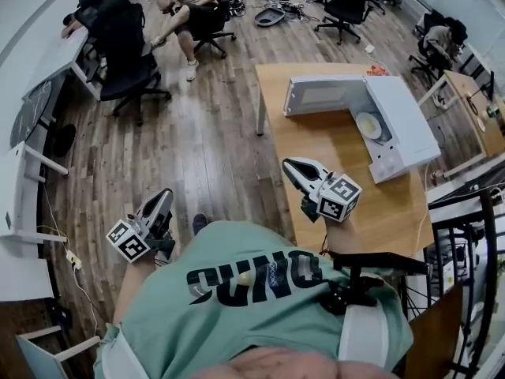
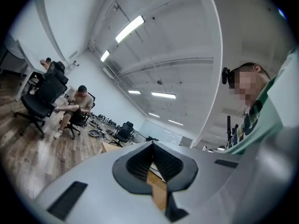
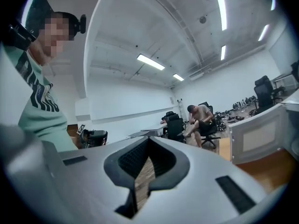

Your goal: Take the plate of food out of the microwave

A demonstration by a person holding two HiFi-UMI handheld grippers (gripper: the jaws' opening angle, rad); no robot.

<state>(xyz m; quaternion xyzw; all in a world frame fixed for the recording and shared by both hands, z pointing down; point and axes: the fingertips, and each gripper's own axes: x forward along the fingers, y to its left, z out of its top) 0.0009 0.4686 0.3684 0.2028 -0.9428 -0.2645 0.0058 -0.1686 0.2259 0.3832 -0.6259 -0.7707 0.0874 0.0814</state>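
Note:
A white microwave (image 1: 402, 129) stands on the wooden table (image 1: 331, 156), its door (image 1: 323, 95) swung open to the left. Inside the cavity lies a pale plate of food (image 1: 369, 125). My right gripper (image 1: 292, 168) hovers over the table's near left part, well short of the microwave, jaws together and empty. My left gripper (image 1: 163, 197) hangs over the wood floor to the left of the table, also shut and empty. In the right gripper view the gripper (image 3: 148, 139) points past the microwave door (image 3: 259, 134). The left gripper (image 2: 152, 144) faces the table corner (image 2: 110, 147).
A person sits on an office chair (image 1: 207, 18) at the back, and a black chair (image 1: 126, 50) stands by the white desks (image 1: 47, 77) on the left. Another person sits at a far right desk (image 1: 465, 93). A black metal frame (image 1: 465, 243) rises at the lower right.

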